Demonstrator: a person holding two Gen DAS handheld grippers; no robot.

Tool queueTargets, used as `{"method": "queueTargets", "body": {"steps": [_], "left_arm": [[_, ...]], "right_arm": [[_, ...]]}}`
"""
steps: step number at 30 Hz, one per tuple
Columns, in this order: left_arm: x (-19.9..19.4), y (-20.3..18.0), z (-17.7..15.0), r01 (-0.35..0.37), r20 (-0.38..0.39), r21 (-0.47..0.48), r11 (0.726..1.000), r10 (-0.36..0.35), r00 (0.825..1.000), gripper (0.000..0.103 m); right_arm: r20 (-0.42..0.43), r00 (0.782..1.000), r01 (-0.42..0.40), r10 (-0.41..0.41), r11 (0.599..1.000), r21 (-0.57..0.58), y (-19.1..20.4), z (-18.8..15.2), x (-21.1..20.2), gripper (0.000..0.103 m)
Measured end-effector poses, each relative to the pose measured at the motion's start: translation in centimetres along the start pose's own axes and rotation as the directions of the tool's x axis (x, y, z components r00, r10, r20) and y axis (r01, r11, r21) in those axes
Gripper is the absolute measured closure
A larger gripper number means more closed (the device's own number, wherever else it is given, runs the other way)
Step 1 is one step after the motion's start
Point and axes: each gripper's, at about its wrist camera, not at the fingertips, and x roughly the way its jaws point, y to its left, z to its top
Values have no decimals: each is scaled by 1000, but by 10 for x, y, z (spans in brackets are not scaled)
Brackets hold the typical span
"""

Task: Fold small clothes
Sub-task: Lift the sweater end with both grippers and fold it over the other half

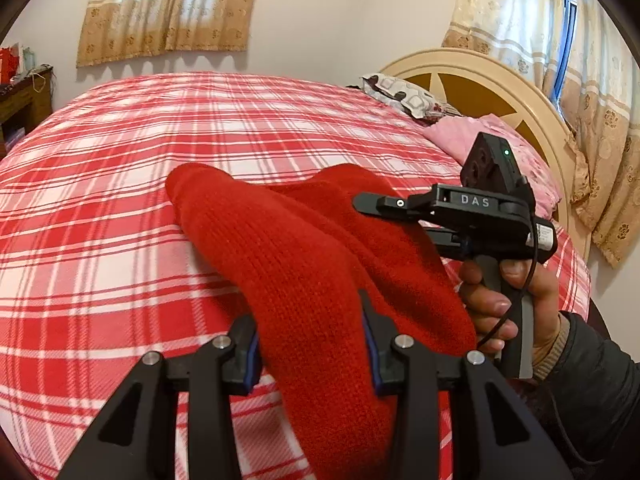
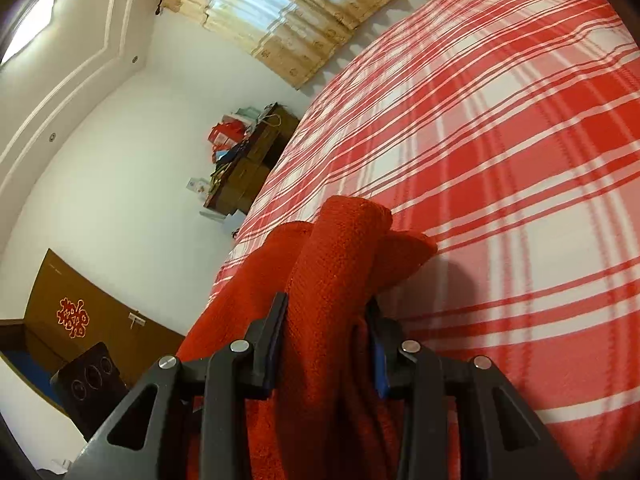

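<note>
The bed [image 1: 120,184] filled most of the room, its red-and-white checked cover spread flat, which made it a fair surface to fold on. At about two o'clock from where the left tool looked stood the cream headboard [image 1: 472,80], with a pink pillow [image 1: 480,136] against it; curtains [image 1: 168,12] hung at twelve o'clock. Across the near part of the cover ran the red knitted garment [image 1: 288,248], bunched into a thick ridge and lifted off the bed at its near end, its far end trailing on the cover towards eleven o'clock. The left gripper [image 1: 312,344] was clenched on one bunched fold, and the right gripper [image 2: 326,340] was likewise clamped on another, so the cloth hung between two holds, probably to be carried over as a fold. A hand [image 1: 508,292] in a dark sleeve gripped the right tool's handle at four o'clock.
</note>
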Motion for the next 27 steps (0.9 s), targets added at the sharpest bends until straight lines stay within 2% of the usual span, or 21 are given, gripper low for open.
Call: {"method": "queueTargets", "body": {"steps": [27], "left_arm": [[-50, 59, -24, -98, 44, -52, 994, 100, 994, 62]], "right_arm": [[-113, 990, -84, 79, 996, -36, 66, -13, 95, 66]]}}
